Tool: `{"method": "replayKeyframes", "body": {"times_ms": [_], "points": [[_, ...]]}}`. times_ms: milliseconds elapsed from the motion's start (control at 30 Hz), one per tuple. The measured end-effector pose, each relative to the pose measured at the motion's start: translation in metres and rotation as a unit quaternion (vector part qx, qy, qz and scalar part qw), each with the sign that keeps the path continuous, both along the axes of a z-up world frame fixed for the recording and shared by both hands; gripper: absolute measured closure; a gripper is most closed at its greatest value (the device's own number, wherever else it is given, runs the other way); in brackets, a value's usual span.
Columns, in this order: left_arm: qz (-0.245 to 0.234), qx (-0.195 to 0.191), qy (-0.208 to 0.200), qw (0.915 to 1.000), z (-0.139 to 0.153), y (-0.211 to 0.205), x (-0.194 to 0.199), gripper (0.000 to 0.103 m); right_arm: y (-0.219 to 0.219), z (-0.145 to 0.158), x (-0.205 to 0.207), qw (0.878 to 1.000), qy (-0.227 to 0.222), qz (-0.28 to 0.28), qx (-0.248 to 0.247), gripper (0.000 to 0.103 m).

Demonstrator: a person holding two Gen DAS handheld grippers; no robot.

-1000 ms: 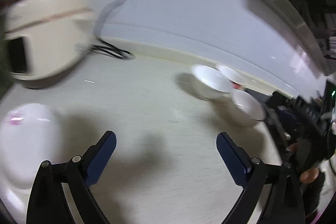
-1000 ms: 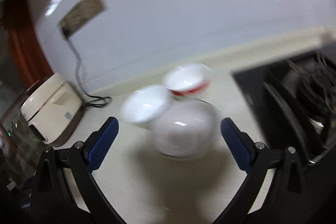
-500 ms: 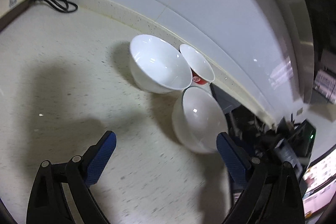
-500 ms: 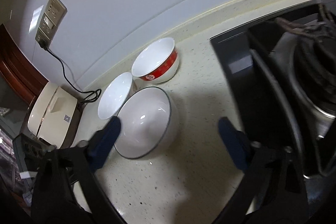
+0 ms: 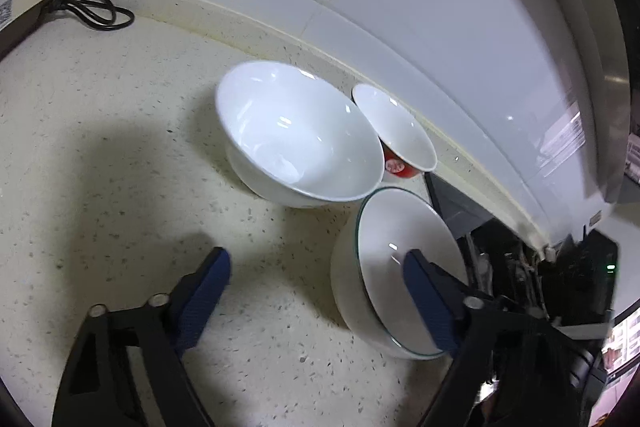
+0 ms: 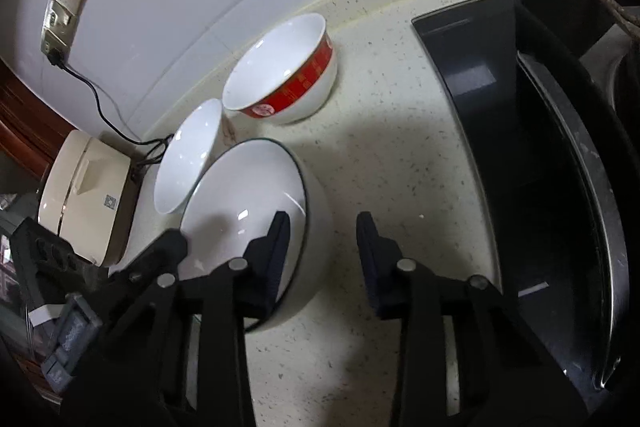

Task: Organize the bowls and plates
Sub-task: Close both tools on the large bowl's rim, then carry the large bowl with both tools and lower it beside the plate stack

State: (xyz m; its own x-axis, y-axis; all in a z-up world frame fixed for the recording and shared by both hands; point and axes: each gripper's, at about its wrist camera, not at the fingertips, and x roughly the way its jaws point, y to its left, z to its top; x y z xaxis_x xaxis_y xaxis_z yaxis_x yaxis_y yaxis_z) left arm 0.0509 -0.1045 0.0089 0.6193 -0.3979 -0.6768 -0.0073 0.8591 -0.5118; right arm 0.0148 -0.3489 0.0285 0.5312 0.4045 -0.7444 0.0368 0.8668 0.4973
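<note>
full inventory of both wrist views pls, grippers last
bowl with dark rim: 1, white, counter beside the stove, nearest both grippers
plain bowl: 1, white, next to it, toward the cooker
red-banded bowl: 1, white with red band, by the wall
rice cooker: 1, cream, left on the counter
power cord: 1, black, from cooker to wall
wall socket: 1, brass-coloured, on the wall
stove: 1, black, set into the counter's right side
counter: 1, speckled cream
left gripper: black, blue pads, closing, one finger over the rimmed bowl
right gripper: black, blue pads, closing astride the rimmed bowl's wall
</note>
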Motion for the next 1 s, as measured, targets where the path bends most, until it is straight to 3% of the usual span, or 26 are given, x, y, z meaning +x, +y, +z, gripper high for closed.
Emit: {"method": "replayKeyframes", "body": {"times_ms": [67,133,167,200,267,467,833,1000], "points": [[-0.009,0.002,0.011,0.9999,-0.007,-0.007,0.003,0.052,0.001,0.002,-0.004,1.000,-0.011,-0.001,-0.008,0.070],[-0.032,0.003,0.007,0.9994,-0.008,-0.015,0.003,0.067,0.004,0.004,-0.009,1.000,-0.019,0.007,-0.003,0.079],[-0.042,0.010,-0.002,0.9991,-0.006,-0.019,0.003,0.081,0.005,0.004,-0.010,1.000,-0.022,0.010,-0.009,0.079],[-0.043,0.026,-0.009,0.9987,-0.004,-0.023,0.000,0.083,0.007,0.005,-0.012,1.000,-0.024,0.013,-0.016,0.080],[-0.041,0.046,-0.028,0.9977,-0.001,-0.025,-0.006,0.083,0.011,0.005,-0.014,0.999,-0.022,0.017,-0.030,0.083],[-0.040,0.055,-0.037,0.9970,-0.002,-0.021,-0.016,0.082,0.015,0.003,-0.016,0.999,-0.027,0.025,-0.021,0.083],[-0.013,0.037,-0.045,0.9982,0.004,-0.003,-0.030,0.082,0.028,-0.002,-0.018,0.998,-0.035,0.048,0.002,0.086],[-0.001,0.048,-0.067,0.9966,0.014,0.005,-0.040,0.082,0.035,0.003,-0.021,0.997,-0.057,0.061,0.007,0.086]]}}
